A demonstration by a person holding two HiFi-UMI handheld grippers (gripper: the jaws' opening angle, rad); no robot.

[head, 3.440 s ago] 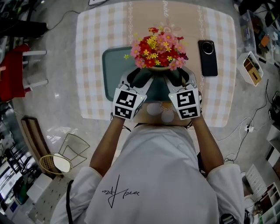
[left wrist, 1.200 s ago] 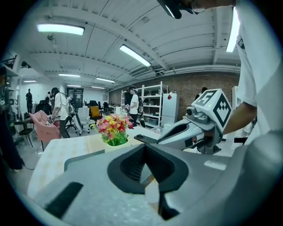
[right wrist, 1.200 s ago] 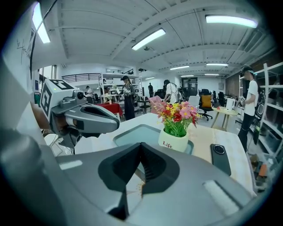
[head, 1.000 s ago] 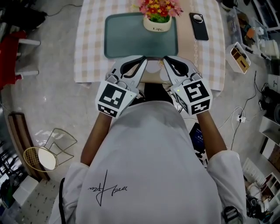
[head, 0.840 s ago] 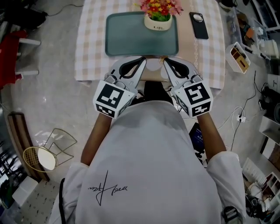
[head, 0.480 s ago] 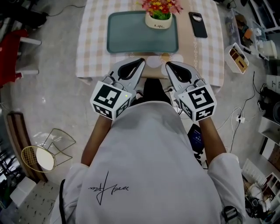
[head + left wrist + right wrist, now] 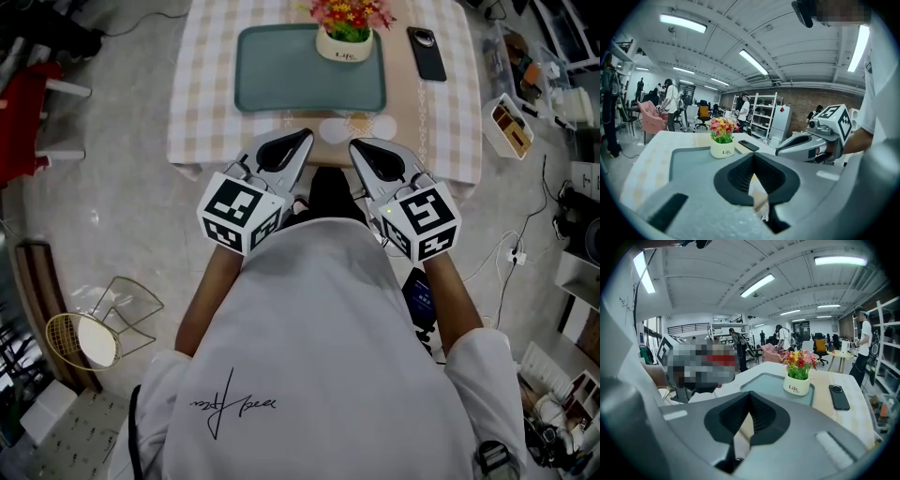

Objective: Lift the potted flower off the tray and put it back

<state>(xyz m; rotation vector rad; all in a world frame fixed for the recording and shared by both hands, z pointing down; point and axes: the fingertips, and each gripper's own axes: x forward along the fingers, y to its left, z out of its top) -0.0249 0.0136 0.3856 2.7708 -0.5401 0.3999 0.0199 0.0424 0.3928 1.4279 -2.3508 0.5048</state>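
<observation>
My left tool [image 7: 302, 137] sits just above the middle of the head view. Its jaws are pressed together with nothing between them, and in its own view the ribbed dark pads meet in a closed seam. My right tool [image 7: 357, 146] is just beside it to the right, its jaws likewise together and empty. Both point up the frame toward the table [image 7: 201, 94], with their tips by its near edge.

The potted flower [image 7: 346, 30] stands upright on the tray [image 7: 281, 70], at the tray's upper right corner. That puts it at the top middle of the head view, well apart from both tools. Its pot is white with dark lettering, and the blooms are red, pink and yellow. The grey-green tray lies flat on the table's checked cloth. A dark phone [image 7: 427, 53] lies camera side up on the table just right of the tray, near the pot but not touching it.

In the left gripper view the flower stands left of centre, beyond my closed jaws. The phone is behind it to the right, and my right tool reaches in from the right side. In the right gripper view the flower is right of centre on the tray, with the phone further right.
</observation>
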